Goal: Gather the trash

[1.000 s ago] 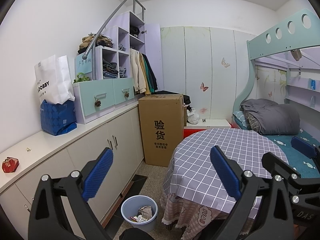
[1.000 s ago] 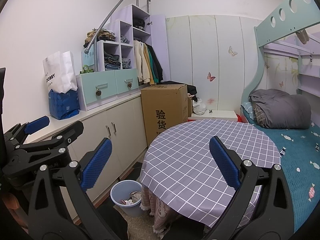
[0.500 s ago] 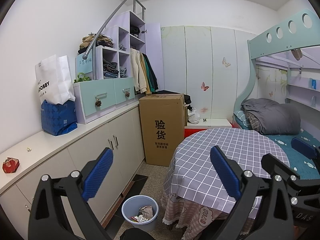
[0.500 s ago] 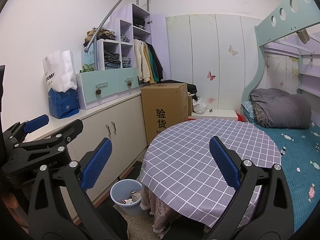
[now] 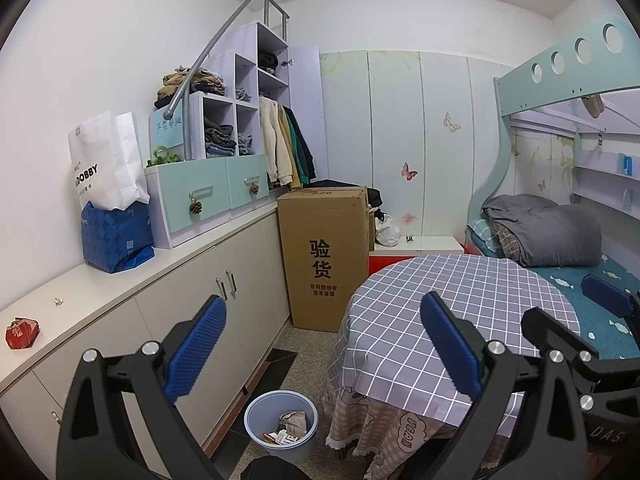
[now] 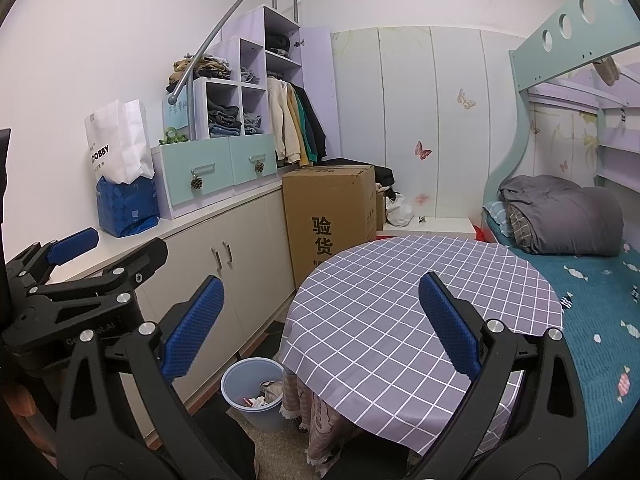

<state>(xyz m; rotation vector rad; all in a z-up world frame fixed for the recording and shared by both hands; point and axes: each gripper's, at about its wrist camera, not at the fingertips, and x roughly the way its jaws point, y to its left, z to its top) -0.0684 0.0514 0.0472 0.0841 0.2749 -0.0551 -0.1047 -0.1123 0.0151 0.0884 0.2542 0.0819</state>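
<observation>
Visibly, "DOBBY" on white bag (image 5: 105, 160)

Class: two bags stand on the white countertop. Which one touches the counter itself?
The blue bag rests on the countertop; the white paper bag stands inside it.

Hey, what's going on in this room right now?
A person is collecting trash with two hand-held grippers. The left hand-held gripper and right hand-held gripper are both open and empty, raised over the floor beside the checked table. A red wrapper and a small scrap lie on the counter. The blue bin on the floor already holds rubbish.
</observation>
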